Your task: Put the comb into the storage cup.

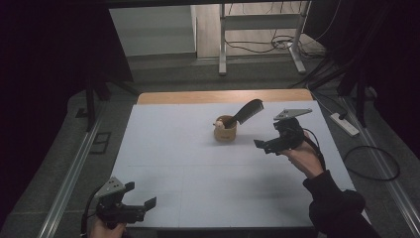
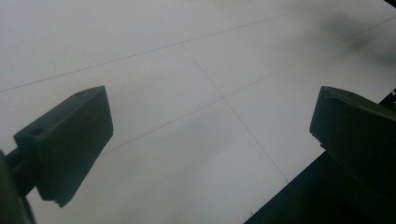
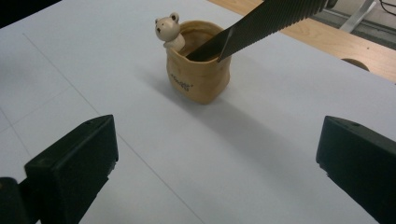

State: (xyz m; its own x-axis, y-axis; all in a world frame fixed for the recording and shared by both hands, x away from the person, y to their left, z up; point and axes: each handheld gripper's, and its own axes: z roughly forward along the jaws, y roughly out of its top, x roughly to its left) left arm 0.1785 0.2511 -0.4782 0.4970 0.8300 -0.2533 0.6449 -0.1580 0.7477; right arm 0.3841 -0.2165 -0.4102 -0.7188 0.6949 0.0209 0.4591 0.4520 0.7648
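A small tan cup (image 1: 225, 132) with a little bear figure (image 3: 168, 29) on its rim stands near the middle of the white table (image 1: 188, 163). A black comb (image 1: 246, 112) leans out of the cup (image 3: 198, 79), handle end inside, toothed part (image 3: 275, 19) sticking up to the right. My right gripper (image 1: 263, 146) hovers open just right of the cup, jaws pointing left toward it and holding nothing. My left gripper (image 1: 140, 195) is open at the table's near left corner, with bare table (image 2: 187, 93) between its jaws.
A wooden strip (image 1: 223, 95) borders the table's far edge. Beyond it stand a metal frame (image 1: 260, 34) and loose cables on the floor. A power strip (image 1: 345, 123) lies off the right side. The table's front edge (image 2: 299, 186) runs close under my left gripper.
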